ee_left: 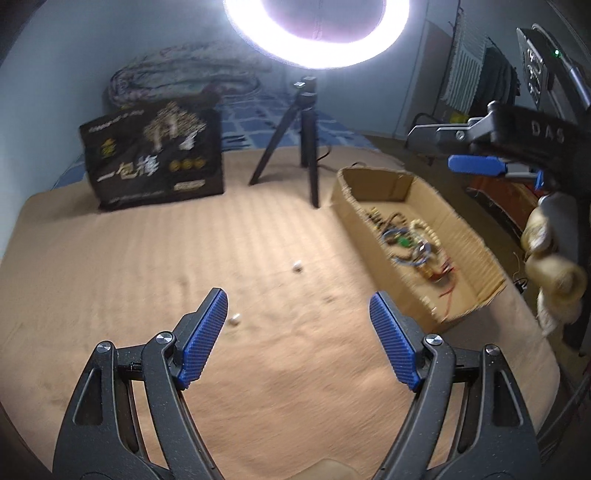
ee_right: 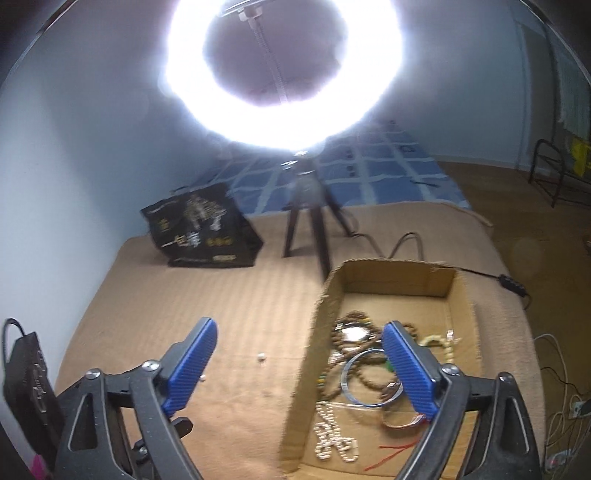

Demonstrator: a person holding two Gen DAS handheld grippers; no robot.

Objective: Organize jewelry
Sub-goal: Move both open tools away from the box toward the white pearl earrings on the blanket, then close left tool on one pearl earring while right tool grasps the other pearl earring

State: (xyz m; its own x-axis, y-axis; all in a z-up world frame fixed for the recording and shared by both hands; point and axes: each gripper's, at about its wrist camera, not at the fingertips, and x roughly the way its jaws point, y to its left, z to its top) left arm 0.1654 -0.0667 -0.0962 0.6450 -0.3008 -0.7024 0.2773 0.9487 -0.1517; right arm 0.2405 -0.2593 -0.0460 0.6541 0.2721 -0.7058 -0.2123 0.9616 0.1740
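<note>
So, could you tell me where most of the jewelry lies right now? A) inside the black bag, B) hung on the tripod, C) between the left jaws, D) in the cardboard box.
D: the beads and bangles lie heaped in the cardboard box, with only two small white beads on the blanket.

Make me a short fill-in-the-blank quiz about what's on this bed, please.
1. The tangle of jewelry lies inside an open ____ box.
2. Two small white beads lie loose on the tan ____, outside that box.
3. Between the blue pads of the left gripper there is ____.
4. Under the glowing ring light stands a black ____ with three legs.

Missing words: cardboard; blanket; nothing; tripod
</note>
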